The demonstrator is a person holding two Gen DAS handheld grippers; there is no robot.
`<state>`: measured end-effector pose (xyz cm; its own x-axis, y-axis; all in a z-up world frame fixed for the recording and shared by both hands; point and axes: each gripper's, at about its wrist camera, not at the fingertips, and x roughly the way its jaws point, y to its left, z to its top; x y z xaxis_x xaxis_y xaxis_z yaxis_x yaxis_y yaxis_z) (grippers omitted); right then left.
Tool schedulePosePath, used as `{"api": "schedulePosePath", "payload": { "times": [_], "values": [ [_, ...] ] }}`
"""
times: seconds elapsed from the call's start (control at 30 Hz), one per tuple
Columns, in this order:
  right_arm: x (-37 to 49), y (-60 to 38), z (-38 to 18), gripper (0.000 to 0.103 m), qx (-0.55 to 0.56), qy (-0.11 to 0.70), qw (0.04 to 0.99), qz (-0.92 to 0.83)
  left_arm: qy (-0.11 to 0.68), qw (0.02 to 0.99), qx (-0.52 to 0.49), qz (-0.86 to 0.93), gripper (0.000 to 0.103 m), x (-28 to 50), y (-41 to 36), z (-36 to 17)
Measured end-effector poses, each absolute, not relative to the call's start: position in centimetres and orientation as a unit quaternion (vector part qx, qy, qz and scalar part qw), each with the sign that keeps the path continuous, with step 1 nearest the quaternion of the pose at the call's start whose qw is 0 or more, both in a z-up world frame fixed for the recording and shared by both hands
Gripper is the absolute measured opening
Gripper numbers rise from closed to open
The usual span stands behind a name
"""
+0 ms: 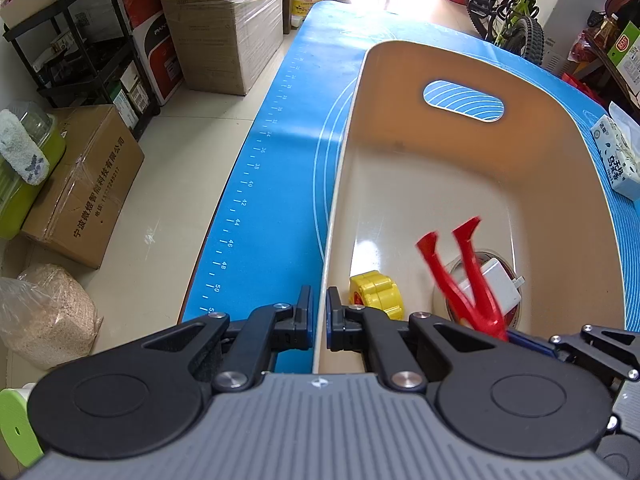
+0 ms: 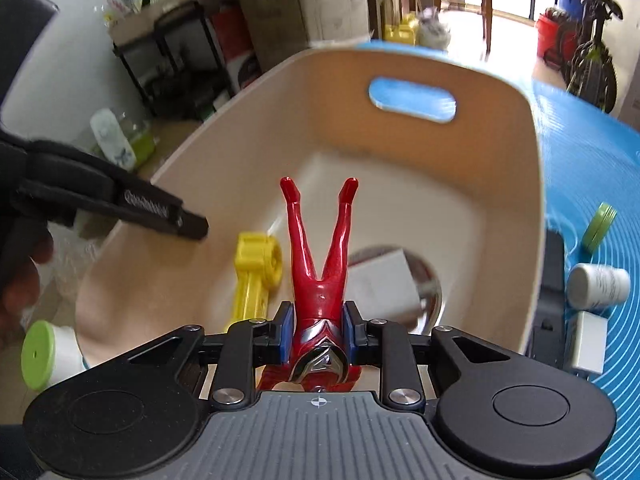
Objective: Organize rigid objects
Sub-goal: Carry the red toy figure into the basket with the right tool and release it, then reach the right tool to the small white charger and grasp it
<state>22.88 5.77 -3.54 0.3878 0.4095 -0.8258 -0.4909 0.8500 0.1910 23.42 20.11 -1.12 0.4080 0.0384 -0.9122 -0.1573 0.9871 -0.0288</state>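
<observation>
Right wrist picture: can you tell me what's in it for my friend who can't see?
The right claw holds a shiny red toy figure upside down by its body, legs pointing up, over a cream bin. A yellow toy and a white charger block lie in the bin. The left claw is at the bin's left edge.

A blue mat (image 1: 256, 184) with printed ruler marks and white curved lines covers the table. On it stands a beige tub (image 1: 400, 120) with a handle slot. To its right lie a tissue pack (image 1: 618, 160), a green tin (image 2: 599, 227), a white bottle (image 2: 598, 282) on its side and a white box (image 2: 588, 342).
</observation>
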Motion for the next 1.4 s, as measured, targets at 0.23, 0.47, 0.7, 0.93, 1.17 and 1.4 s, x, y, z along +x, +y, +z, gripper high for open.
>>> {"api": "schedulePosePath", "payload": {
  "times": [0.23,0.47,0.7,0.93,1.17,1.4],
  "values": [
    [23.0,4.1,-2.1,0.050,-0.013,0.476,0.836,0.273,0.540,0.838,-0.055,0.057,0.007,23.5,20.0,-1.2],
    [23.9,-0.3,1.8,0.056,0.038,0.423,0.872,0.241,0.539,0.838,-0.057,0.056,0.007,23.3,20.0,-1.2],
    [25.7,-5.9,2.7,0.057,0.070,0.403,0.898,0.162,0.539,0.838,-0.058,0.056,0.007,23.3,20.0,-1.3],
    [26.7,-9.2,0.4,0.057,0.062,0.422,0.900,0.091,0.539,0.838,-0.056,0.058,0.007,23.3,19.8,-1.3],
    [28.0,-11.2,-3.2,0.057,0.053,0.465,0.883,0.044,0.540,0.838,-0.054,0.059,0.007,23.2,19.8,-1.3],
    [28.4,-12.2,-6.1,0.056,0.061,0.509,0.858,0.023,0.540,0.838,-0.055,0.059,0.007,23.2,19.9,-1.3]
  ]
}}
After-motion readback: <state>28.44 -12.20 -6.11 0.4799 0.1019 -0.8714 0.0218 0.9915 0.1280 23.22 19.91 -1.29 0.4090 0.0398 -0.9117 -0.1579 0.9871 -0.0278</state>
